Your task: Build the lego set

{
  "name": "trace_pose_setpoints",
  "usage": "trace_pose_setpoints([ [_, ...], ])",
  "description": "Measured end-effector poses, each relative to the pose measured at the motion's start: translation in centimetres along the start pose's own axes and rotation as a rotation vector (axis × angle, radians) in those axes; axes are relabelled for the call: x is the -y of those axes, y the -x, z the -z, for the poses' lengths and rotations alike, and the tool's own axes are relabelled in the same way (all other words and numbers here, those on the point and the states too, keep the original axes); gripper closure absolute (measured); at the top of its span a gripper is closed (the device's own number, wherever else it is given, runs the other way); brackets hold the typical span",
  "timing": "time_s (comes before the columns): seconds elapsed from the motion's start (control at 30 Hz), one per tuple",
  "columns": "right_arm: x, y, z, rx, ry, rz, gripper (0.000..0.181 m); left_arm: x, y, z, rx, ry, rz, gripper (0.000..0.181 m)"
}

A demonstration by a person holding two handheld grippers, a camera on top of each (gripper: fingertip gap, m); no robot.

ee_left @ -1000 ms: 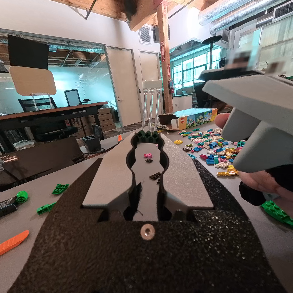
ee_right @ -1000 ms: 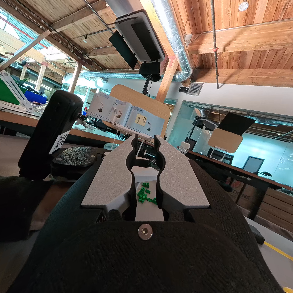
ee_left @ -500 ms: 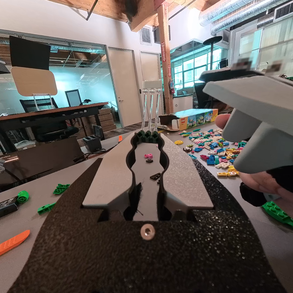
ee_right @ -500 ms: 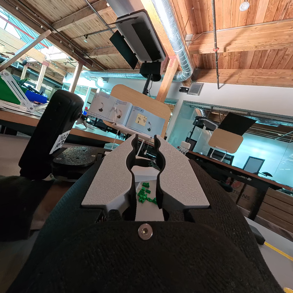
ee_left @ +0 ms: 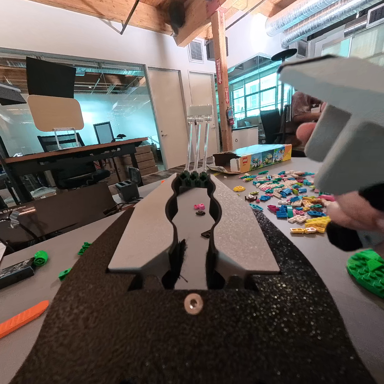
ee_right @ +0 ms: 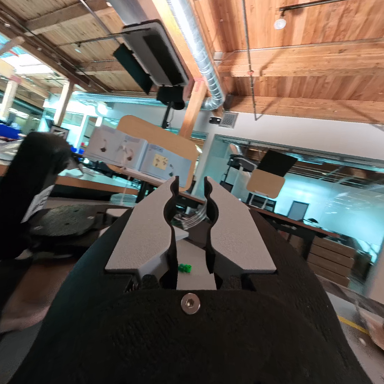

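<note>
My left gripper point(ee_left: 193, 176) is shut on a row of dark green bricks point(ee_left: 193, 178) at its tips. Three clear rods point(ee_left: 197, 143) rise from them to a white brick point(ee_left: 200, 110). It holds this assembly above the grey table point(ee_left: 311, 259). My right gripper point(ee_right: 191, 184) is open by a narrow gap and empty, raised and pointing upward. It shows in the left wrist view point(ee_left: 291, 76) at upper right, held by a hand. The clear rods point(ee_right: 195, 218) appear blurred between its fingers. The left gripper's black body point(ee_right: 31, 187) is at its left.
A pile of coloured bricks point(ee_left: 291, 199) lies right of centre, with the set's box point(ee_left: 259, 155) behind it. A round green plate point(ee_left: 367, 270) lies at the right edge. Green pieces point(ee_left: 40, 255) and an orange separator point(ee_left: 20, 318) lie at left. An instruction booklet point(ee_right: 135, 153) stands on a holder. The grippers' ends are close to 10 cm from one another.
My right gripper has moved up and away to the right, uncovering the round green plate; its view is blurred from the motion. The left gripper holds its assembly as before.
</note>
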State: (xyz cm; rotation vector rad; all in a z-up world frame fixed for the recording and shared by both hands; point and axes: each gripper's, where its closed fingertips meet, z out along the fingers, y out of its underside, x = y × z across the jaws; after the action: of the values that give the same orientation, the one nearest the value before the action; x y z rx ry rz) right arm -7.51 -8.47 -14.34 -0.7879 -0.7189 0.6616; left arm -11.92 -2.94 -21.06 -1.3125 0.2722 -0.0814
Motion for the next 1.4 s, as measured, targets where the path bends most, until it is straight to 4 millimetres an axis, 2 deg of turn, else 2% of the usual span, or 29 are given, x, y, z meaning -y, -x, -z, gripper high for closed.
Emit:
trace_pose_setpoints([
  [0.03,0.1,-0.9,0.0,-0.032,0.002,-0.011,0.158,0.0,0.0,0.0,0.0,0.002,-0.013,0.158],
  [0.1,0.5,-2.4,0.2,-0.057,-0.015,-0.096,0.158,0.2,-0.3,0.0,-0.003,-0.003,-0.047,0.158],
  [0.2,0.2,-3.6,0.2,-0.1,0.013,-0.051,0.158,0.4,-0.9,0.0,-0.003,-0.011,-0.113,0.158],
  [0.37,-1.8,-4.1,-0.3,-0.091,0.141,-0.024,0.158,1.0,-2.5,0.1,-0.05,-0.039,-0.226,0.158],
  [0.53,-2.7,-4.3,-0.4,-0.056,0.19,-0.072,0.16,1.1,-3.6,0.2,-0.083,-0.052,-0.273,0.158],
  [0.73,-2.6,-4.1,-0.2,-0.019,0.189,-0.102,0.173,1.3,-3.5,0.2,-0.087,-0.06,-0.273,0.158],
  [0.9,-1.6,-4.6,-0.1,-0.03,0.155,-0.1,0.175,0.9,-3.3,0.1,-0.087,-0.035,-0.273,0.158],
  [1.0,-0.9,-5.6,0.2,-0.07,0.116,-0.086,0.175,-0.3,-2.7,-0.2,-0.08,0.042,-0.241,0.158],
  [1.07,-1.1,-6.2,0.3,-0.095,0.126,-0.077,0.175,-2.0,-2.2,-0.6,-0.086,0.151,-0.214,0.158],
  [1.13,-1.9,-6.7,0.3,-0.117,0.16,-0.079,0.175,-4.8,-2.3,-0.7,-0.142,0.328,-0.179,0.158],
  [1.2,-2.6,-7.2,0.4,-0.138,0.189,-0.086,0.175,-7.7,-3.0,-0.1,-0.235,0.518,-0.134,0.158],
  [1.23,-2.8,-7.4,0.4,-0.145,0.197,-0.094,0.175,-8.4,-3.3,0.3,-0.28,0.581,-0.107,0.158],
  [1.3,-3.0,-7.6,0.4,-0.151,0.204,-0.117,0.175,-8.6,-4.1,0.8,-0.351,0.639,-0.061,0.158],
  [1.4,-3.1,-7.8,0.5,-0.155,0.204,-0.125,0.175,-10.8,-5.1,2.7,-0.464,0.802,-0.036,0.158],
])
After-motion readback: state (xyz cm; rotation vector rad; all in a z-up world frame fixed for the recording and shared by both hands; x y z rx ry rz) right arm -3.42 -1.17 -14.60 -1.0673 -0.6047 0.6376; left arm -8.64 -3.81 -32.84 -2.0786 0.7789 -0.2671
